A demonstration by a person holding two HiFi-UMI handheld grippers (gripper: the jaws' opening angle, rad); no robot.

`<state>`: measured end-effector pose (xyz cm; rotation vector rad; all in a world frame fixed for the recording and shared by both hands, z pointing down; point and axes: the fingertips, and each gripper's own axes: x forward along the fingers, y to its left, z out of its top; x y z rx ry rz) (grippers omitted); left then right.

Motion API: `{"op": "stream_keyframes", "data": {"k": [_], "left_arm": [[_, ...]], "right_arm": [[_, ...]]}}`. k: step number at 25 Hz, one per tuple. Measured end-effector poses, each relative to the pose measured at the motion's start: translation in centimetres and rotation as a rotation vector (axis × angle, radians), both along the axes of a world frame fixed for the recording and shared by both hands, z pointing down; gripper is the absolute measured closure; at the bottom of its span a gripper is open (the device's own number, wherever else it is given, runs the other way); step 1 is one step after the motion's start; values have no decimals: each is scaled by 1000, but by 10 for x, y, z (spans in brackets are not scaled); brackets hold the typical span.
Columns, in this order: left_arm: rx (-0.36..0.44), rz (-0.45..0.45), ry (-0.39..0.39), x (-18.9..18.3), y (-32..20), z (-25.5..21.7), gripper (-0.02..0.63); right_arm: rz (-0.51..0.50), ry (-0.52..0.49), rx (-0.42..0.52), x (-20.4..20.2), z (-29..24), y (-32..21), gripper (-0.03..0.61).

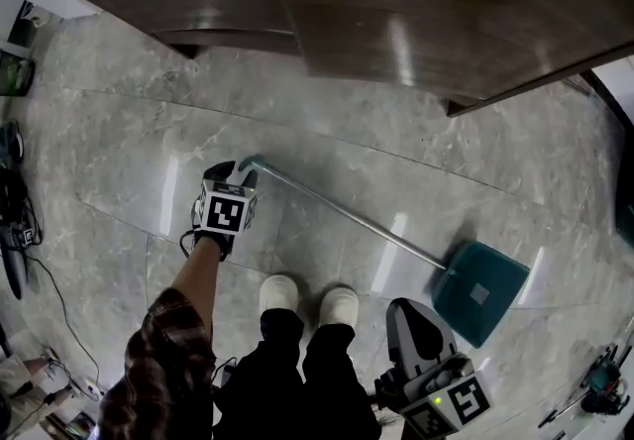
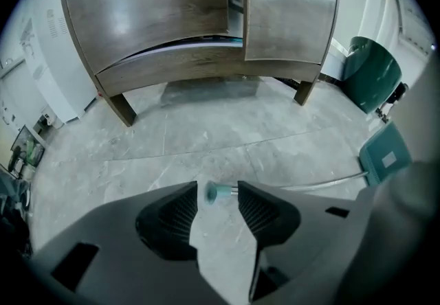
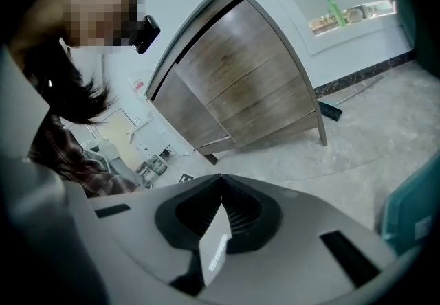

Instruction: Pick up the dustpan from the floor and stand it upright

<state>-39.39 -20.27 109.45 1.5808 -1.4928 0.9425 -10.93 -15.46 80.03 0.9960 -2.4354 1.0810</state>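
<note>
The dustpan lies flat on the grey stone floor, its teal pan [image 1: 480, 291] at the right. Its long metal handle [image 1: 347, 213] runs up-left to a teal end cap [image 1: 246, 164]. My left gripper [image 1: 236, 170] is down at that end and open. In the left gripper view the cap [image 2: 212, 192] sits between the two pads with a small gap on each side, and the pan [image 2: 385, 156] shows at the right edge. My right gripper [image 1: 411, 314] hangs near the pan, apart from it. Its tips [image 3: 221, 176] meet with nothing between them, and a teal edge of the pan [image 3: 412, 211] shows at the right.
A wooden cabinet on short legs [image 1: 396, 12] stands just beyond the dustpan. The person's white shoes [image 1: 307, 299] are between the two grippers. Cables and gear [image 1: 15, 230] lie along the left edge. A dark green object [image 2: 371, 73] stands at the right by the wall.
</note>
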Motion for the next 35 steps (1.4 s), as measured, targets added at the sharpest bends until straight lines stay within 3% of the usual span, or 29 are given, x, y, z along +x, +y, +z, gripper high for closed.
{"op": "stream_keyframes", "data": {"k": [7, 9, 17, 26, 35], "left_arm": [[-143, -46, -122, -10, -4, 39, 450], [-125, -61, -106, -12, -4, 38, 535], [-85, -30, -74, -9, -8, 15, 538], [-17, 6, -91, 4, -18, -85, 537], [2, 57, -210, 32, 2, -235, 529]], "right_arm": [[10, -9, 21, 3, 21, -13, 568], [7, -10, 24, 2, 21, -14, 568], [22, 3, -6, 7, 11, -12, 566], [40, -36, -15, -3, -63, -8, 567], [94, -106, -1, 2, -191, -12, 568]]}}
